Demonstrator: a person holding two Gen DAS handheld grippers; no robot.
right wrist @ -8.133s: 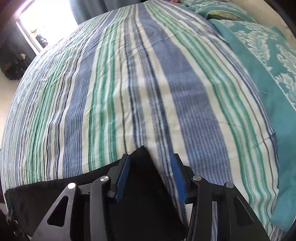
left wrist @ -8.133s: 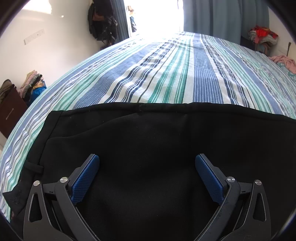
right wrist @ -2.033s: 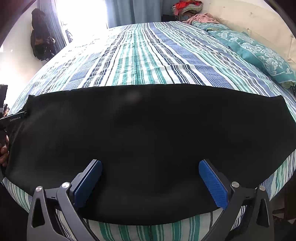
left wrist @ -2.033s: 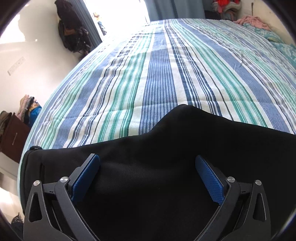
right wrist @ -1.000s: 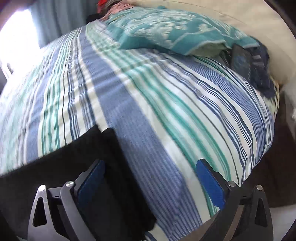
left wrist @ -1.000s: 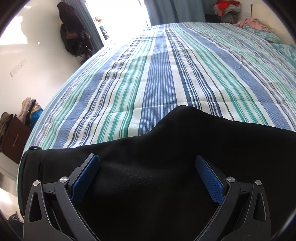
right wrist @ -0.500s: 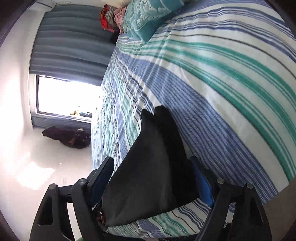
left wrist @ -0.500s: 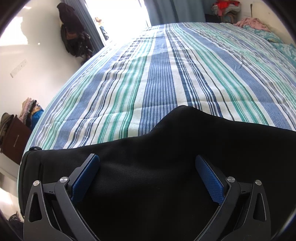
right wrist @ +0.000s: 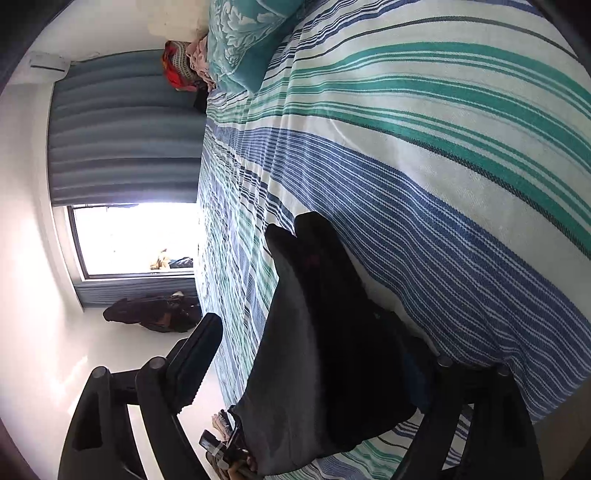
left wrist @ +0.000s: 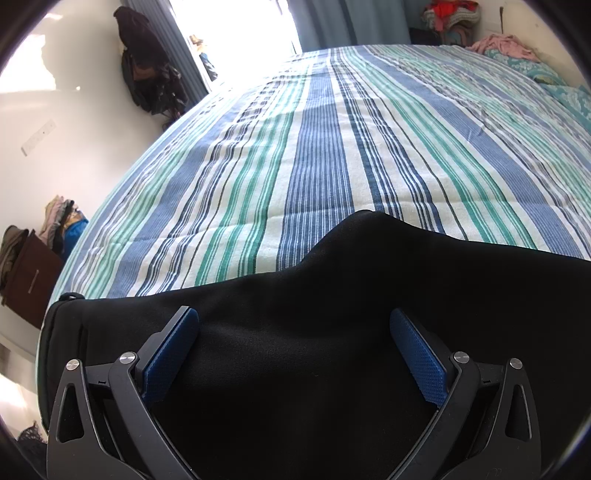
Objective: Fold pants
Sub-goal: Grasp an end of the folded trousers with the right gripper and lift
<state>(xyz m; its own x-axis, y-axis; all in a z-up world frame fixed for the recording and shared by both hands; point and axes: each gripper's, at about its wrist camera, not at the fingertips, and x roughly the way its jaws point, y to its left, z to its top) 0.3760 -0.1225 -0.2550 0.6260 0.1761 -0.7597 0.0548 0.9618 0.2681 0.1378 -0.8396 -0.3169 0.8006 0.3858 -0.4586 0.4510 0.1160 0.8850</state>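
Black pants [left wrist: 295, 332] lie flat along the near edge of a striped bed [left wrist: 332, 155]. My left gripper [left wrist: 295, 350] is open and hovers just above the cloth, its blue pads [left wrist: 173, 350] wide apart and empty. In the right wrist view the camera is rolled on its side. My right gripper [right wrist: 314, 354] is open, and the leg end of the pants [right wrist: 325, 332] lies between its fingers, one finger [right wrist: 195, 354] above the cloth, the other down against the bed beneath it. The jaws stand apart.
A teal patterned pillow [right wrist: 251, 33] and a heap of clothes [right wrist: 184, 62] lie at the far end of the bed. Curtains and a bright window [right wrist: 129, 236] are beyond. Dark bags [left wrist: 147, 77] hang on the left wall, and a brown cabinet [left wrist: 26, 280] stands left.
My right gripper has swung to the leg end of the pants, rolled sideways and slid around the hem. The left gripper has stayed still over the cloth.
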